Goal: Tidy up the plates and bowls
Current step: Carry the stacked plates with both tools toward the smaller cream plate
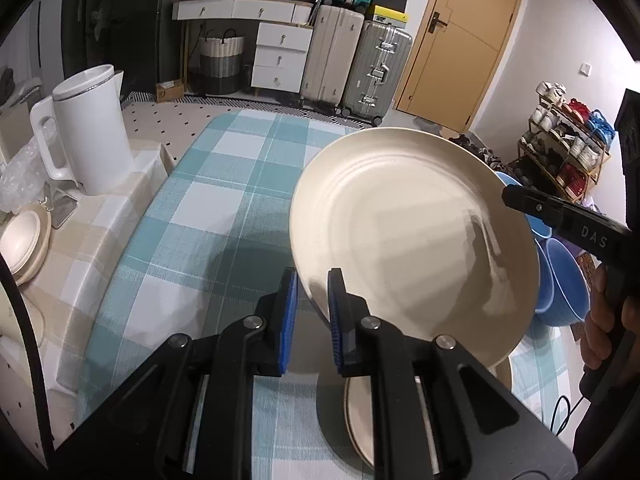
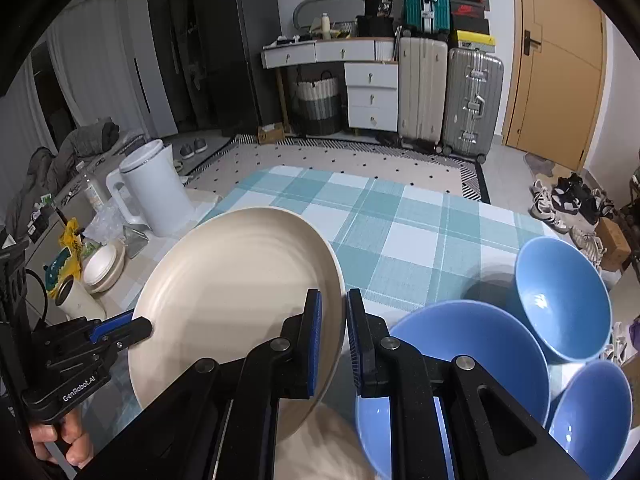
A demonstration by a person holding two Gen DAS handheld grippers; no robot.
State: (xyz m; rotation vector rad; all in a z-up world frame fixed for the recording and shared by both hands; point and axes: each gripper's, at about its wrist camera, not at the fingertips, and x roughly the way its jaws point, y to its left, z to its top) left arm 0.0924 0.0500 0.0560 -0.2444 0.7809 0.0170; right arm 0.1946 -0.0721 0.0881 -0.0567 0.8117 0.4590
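Note:
A cream plate is held tilted above the checked table, and it also shows in the right wrist view. My left gripper is shut on its near left rim. My right gripper is shut on its opposite rim, and one finger of it shows in the left wrist view. Another cream plate lies on the table under the held one. Three blue bowls stand on the table to the right.
A white kettle and stacked cream dishes sit on the beige side table at the left. The teal checked tablecloth spreads ahead. Suitcases, drawers and a door are at the back.

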